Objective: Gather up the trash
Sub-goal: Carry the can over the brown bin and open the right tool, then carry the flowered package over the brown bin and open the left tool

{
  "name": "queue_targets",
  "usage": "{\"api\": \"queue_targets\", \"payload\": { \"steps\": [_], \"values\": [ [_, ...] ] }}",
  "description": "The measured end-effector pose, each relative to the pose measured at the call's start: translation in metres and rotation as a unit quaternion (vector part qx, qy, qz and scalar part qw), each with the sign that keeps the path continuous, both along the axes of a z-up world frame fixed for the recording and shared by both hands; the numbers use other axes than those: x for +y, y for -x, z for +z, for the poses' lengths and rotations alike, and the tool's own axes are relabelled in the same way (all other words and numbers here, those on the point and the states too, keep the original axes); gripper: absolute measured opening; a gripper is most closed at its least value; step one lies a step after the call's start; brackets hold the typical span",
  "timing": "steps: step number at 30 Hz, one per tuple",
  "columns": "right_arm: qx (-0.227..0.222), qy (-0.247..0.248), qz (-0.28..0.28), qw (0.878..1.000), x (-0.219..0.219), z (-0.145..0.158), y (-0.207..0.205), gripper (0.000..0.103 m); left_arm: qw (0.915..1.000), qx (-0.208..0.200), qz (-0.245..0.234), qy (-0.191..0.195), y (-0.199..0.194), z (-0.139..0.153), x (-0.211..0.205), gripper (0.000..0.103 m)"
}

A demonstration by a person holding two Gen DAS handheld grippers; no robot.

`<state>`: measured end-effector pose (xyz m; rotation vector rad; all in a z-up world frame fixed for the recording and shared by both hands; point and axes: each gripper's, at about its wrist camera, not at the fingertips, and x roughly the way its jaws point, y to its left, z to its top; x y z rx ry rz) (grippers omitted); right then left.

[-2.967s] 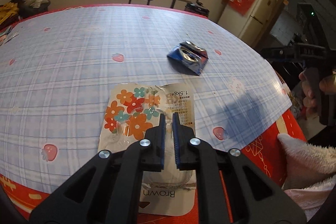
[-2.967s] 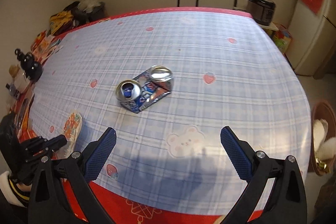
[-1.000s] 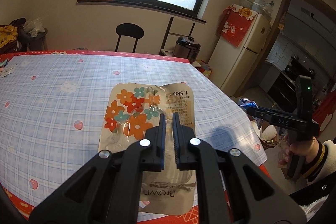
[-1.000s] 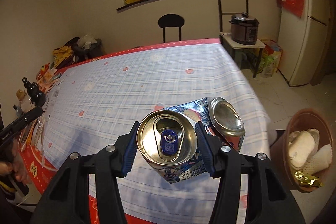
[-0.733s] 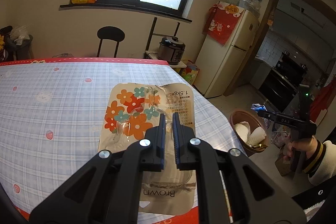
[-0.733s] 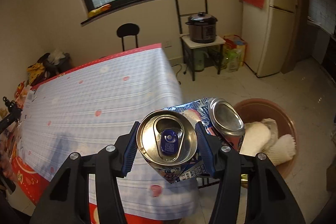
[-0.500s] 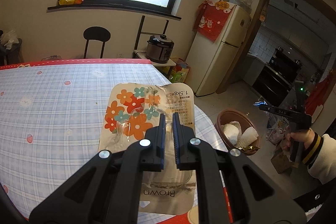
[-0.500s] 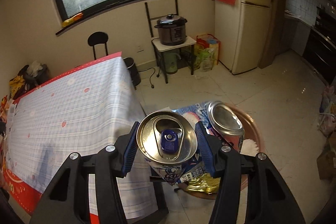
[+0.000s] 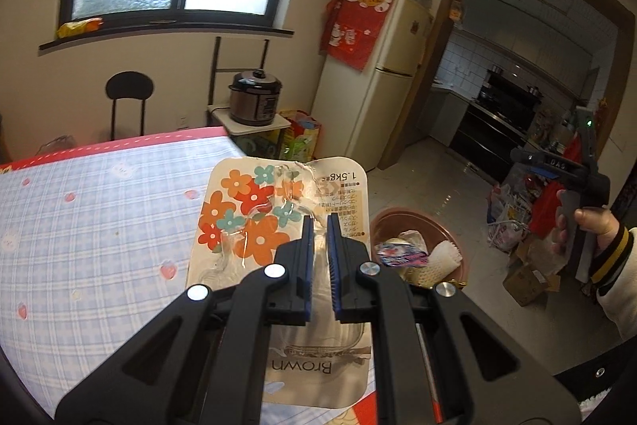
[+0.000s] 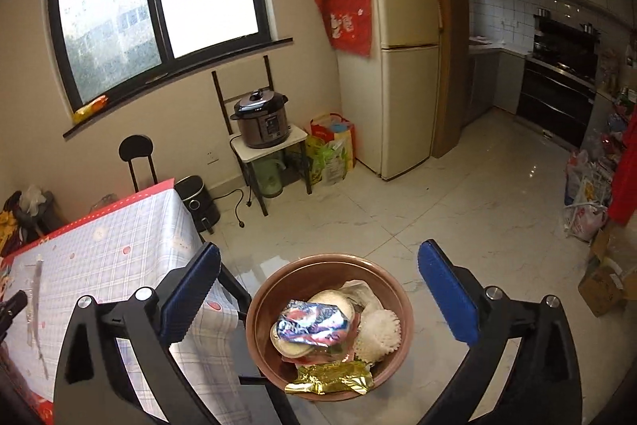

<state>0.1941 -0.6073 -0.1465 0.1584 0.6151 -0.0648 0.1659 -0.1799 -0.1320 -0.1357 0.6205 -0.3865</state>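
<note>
Crushed can (image 10: 314, 323) now lies in basin (image 10: 278, 285); right claw (image 10: 318, 299) just opened.

"Brown", "1.5KG" on flowered bag (image 9: 254, 226)

Crushed can (image 10: 312, 321) in bin (image 10: 258, 305), bin beside table (image 10: 119, 245)

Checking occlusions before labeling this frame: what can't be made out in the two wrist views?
- Left wrist: the flowered bag's lower middle, covered by the left gripper shut on it.
- Left wrist: part of the trash basket, hidden behind bag and gripper.
- Right wrist: what lies under the crushed can, which covers it; the right gripper is open, its jaws having just opened.
- Right wrist: the table's near edge, behind the finger.
</note>
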Motion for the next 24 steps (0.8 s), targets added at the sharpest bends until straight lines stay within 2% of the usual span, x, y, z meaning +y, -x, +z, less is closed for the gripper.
{"api": "queue_targets", "payload": {
  "steps": [7,13,24],
  "values": [
    [-0.017,0.003,-0.019,1.000,-0.019,0.020,0.040,0.098,0.9978,-0.007,-0.066,-0.006,-0.031,0.006,-0.058,0.011],
    [-0.021,0.016,-0.039,0.999,-0.040,0.031,0.065,0.098,0.9927,-0.001,-0.121,-0.004,-0.055,-0.002,-0.122,0.011],
    [-0.004,0.024,-0.097,0.995,-0.099,0.026,0.095,0.098,0.9794,0.025,-0.200,0.007,-0.108,-0.025,-0.259,0.011]
  ]
}}
